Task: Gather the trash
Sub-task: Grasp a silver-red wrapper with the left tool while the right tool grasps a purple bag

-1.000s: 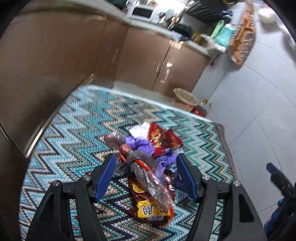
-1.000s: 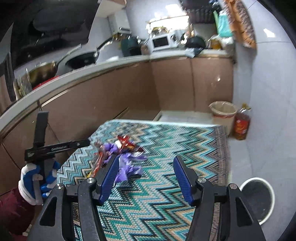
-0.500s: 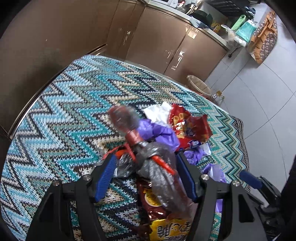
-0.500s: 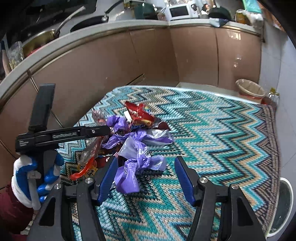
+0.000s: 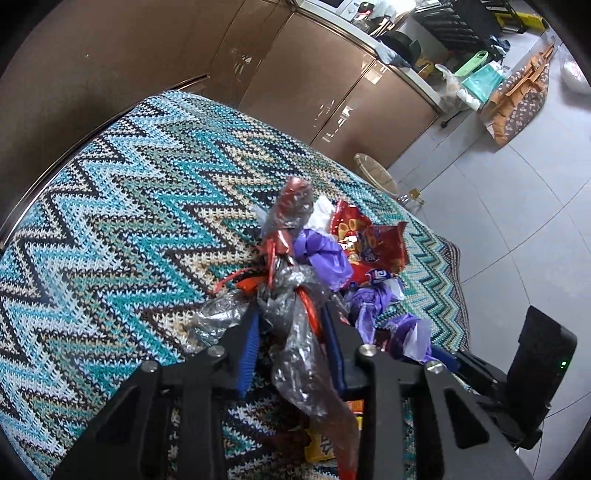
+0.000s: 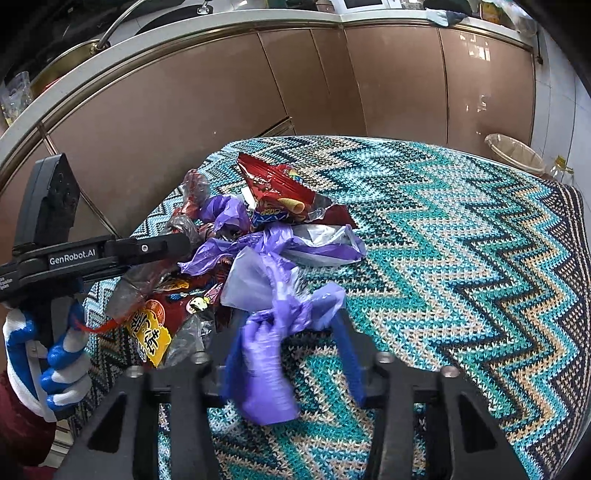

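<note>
A pile of trash lies on a zigzag-patterned cloth [image 5: 110, 236]: a red snack bag [image 5: 373, 243], purple plastic bags [image 5: 325, 254], a clear crumpled wrapper with red strips [image 5: 295, 295] and a yellow-red packet [image 6: 147, 332]. My left gripper [image 5: 291, 321] is shut on the clear wrapper. It also shows in the right wrist view [image 6: 155, 247] at the pile's left. My right gripper [image 6: 288, 325] has its jaws around a purple plastic bag [image 6: 269, 369], narrowed but with a gap on the right side.
Brown cabinet fronts [image 6: 258, 92] curve behind the cloth. A beige waste basket [image 6: 513, 151] and a bottle [image 6: 561, 166] stand on the tiled floor [image 5: 517, 221] at the far right. A counter with a microwave [image 5: 328, 7] runs above the cabinets.
Both grippers moved forward into the pile. The left jaws closed on the clear wrapper. The right jaws narrowed around the purple bag.
</note>
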{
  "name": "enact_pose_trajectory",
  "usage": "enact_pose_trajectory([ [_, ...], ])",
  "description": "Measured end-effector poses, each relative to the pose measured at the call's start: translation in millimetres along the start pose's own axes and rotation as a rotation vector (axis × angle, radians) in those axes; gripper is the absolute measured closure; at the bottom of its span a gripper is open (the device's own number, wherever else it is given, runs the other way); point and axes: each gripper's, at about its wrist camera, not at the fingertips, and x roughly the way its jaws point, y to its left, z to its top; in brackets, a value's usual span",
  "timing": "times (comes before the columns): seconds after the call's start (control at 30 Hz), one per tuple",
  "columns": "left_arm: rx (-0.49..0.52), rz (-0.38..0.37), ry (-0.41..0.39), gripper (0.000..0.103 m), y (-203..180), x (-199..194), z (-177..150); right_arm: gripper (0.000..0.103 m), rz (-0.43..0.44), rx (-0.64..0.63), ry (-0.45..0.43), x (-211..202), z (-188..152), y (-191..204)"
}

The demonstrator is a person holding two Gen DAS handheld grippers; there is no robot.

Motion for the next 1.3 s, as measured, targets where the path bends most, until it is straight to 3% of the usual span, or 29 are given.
enact_pose_trajectory([
  [0.37,0.025,-0.017,-0.062,0.082,-6,-37,-1,0.079,-0.017,-0.011,-0.039,-25,-6,10],
  [0.77,0.011,-0.089,-0.086,0.083,-10,-72,-13,0.079,-0.044,-0.004,-0.114,-81,-24,21],
  [1.3,0.151,0.013,-0.021,0.081,6,-85,-99,0.079,-0.073,0.028,-0.142,-112,-52,25],
])
